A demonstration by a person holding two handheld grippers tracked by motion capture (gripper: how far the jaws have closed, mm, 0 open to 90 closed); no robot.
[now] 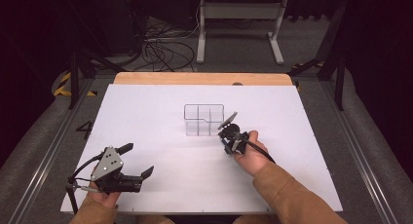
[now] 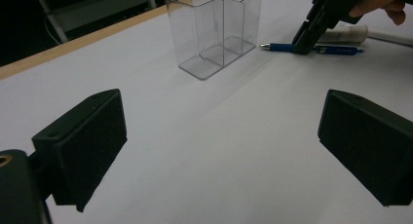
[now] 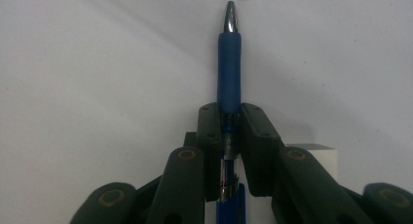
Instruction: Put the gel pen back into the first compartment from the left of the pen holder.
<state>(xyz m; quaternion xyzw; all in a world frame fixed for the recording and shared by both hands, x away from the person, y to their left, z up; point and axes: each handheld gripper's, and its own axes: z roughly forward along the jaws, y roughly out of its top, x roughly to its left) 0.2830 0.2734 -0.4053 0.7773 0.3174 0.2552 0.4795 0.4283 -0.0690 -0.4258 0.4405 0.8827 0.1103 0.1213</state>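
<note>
Blue pen [image 3: 229,70] pinched across its barrel by my right hand-held gripper [image 3: 229,121] — it lies flat on the white tabletop [image 1: 160,175], just beside the clear acrylic organizer [image 1: 203,119]. To do this well I'd lift straight up, keep the pinch firm, then tilt it tip-down over a compartment. It has a blue rubbery grip and a silver tip. My left hand-held gripper [image 1: 139,159] rests spread wide — holding nothing.
</note>
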